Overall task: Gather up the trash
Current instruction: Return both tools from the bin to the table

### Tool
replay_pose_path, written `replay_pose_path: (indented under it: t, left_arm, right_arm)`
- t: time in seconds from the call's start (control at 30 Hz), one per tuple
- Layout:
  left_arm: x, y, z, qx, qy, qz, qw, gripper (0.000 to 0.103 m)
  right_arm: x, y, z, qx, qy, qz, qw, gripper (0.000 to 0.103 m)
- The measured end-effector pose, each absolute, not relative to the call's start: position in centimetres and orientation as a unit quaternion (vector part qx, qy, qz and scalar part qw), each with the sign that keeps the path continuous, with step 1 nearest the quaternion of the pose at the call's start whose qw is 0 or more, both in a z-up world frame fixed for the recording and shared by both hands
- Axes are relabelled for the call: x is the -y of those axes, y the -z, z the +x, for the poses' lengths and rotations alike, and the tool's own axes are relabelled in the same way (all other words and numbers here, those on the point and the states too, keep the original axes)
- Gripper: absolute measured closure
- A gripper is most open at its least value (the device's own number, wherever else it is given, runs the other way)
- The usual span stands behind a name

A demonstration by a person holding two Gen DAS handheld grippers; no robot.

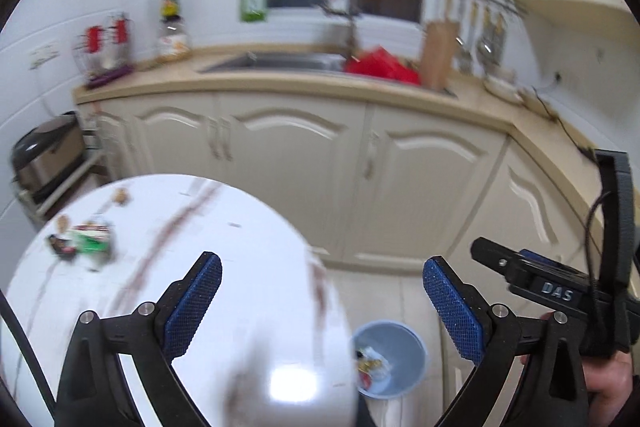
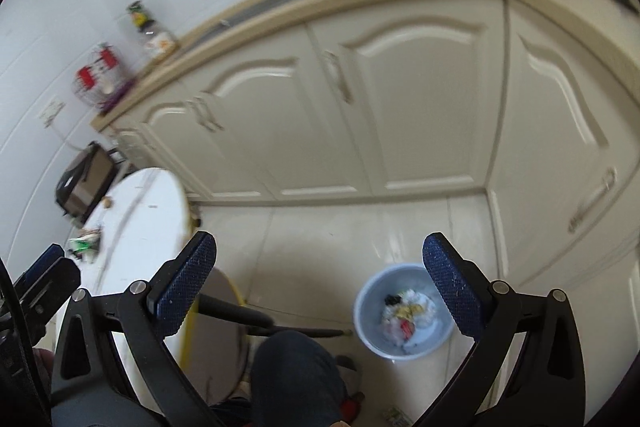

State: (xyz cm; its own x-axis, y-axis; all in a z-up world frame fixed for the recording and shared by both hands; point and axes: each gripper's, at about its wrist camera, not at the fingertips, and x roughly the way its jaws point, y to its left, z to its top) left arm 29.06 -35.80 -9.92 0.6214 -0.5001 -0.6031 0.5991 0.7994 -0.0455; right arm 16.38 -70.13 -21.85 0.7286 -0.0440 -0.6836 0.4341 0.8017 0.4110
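A green and white wrapper with dark bits [image 1: 82, 241] lies on the round white table [image 1: 224, 227] at its far left; it also shows in the right wrist view [image 2: 84, 245]. Small brown scraps [image 1: 120, 195] lie beyond it. A light blue bin [image 1: 390, 359] with mixed trash stands on the floor right of the table, also in the right wrist view [image 2: 404, 311]. My left gripper [image 1: 320, 303] is open and empty above the table's near edge. My right gripper [image 2: 318, 283] is open and empty above the floor, left of the bin.
Cream cabinets [image 1: 304, 163] with a sink [image 1: 276, 63] and red bag [image 1: 380, 65] line the back. A cooker [image 1: 48, 155] sits on a rack at left. The person's knee [image 2: 296, 375] and a stool [image 2: 224, 311] are below the right gripper.
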Motion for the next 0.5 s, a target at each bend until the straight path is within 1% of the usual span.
replay_pose_path:
  t: [0.23, 0.5]
  left_arm:
    - [26.3, 7.4, 26.7, -0.272, 0.244, 0.042, 0.930, 0.003]
    - [17.1, 5.7, 22.9, -0.245, 0.167, 0.008, 0.955, 0.001]
  right_arm:
    - [61.9, 15.5, 19.2, -0.305, 0.075, 0.231, 0.921, 0.000]
    - [52.3, 10.6, 22.6, -0.280, 0.004, 0.170, 0.945, 0.000]
